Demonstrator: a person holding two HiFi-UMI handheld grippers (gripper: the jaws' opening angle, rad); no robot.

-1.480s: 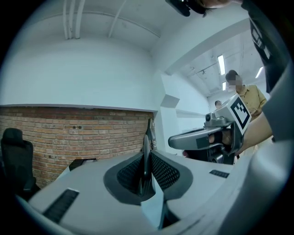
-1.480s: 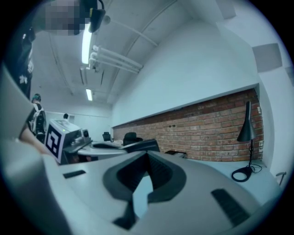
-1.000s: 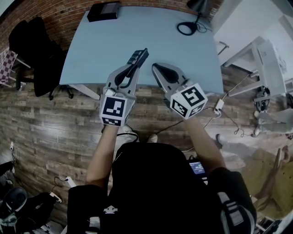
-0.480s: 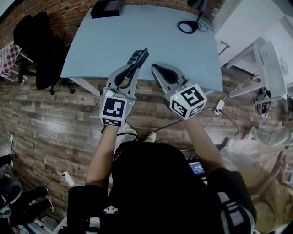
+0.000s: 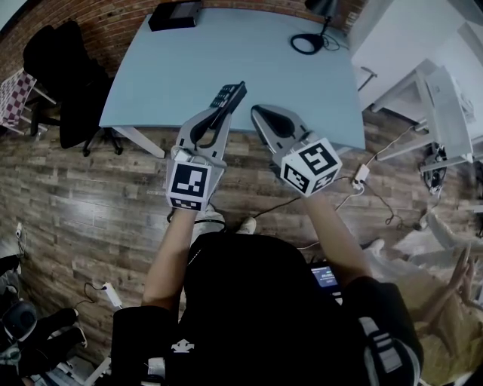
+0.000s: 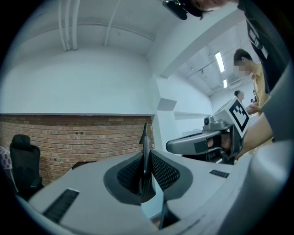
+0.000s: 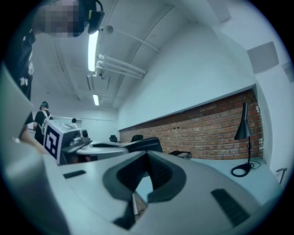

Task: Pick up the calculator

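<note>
The calculator (image 5: pixel 228 96) sits a little above the middle of the head view, over the near part of the pale blue counter (image 5: pixel 249 53). It is turned on edge and juts up and to the right from the tips of the left hand-held gripper (image 5: pixel 221 113). In the left gripper view it shows as a thin dark slab standing upright in the centre of the frame, with both ribbed pads pressed against its faces. The jaws are nearly together and clamp it. Whether its lower edge touches the counter cannot be told.

Just to its right in the head view is the right hand-held gripper (image 5: pixel 259 113), close beside the left one but apart from it, also pointing toward the counter. Its own view shows the pads meeting at the tips with nothing between them, so it is closed and empty. Each gripper carries a marker cube (image 5: pixel 189 183) at its near end, above the person's forearms.

Farther out, a black box (image 5: pixel 175 14) lies at the counter's far left corner, at the top of the frame. A black lamp (image 7: pixel 242 132) stands at the far right corner, with its ring base on the counter. A brick wall (image 6: pixel 92 137) runs behind the counter. A dark chair (image 5: pixel 53 75) stands at the upper left of the head view, on the wood-plank floor (image 5: pixel 90 196).
</note>
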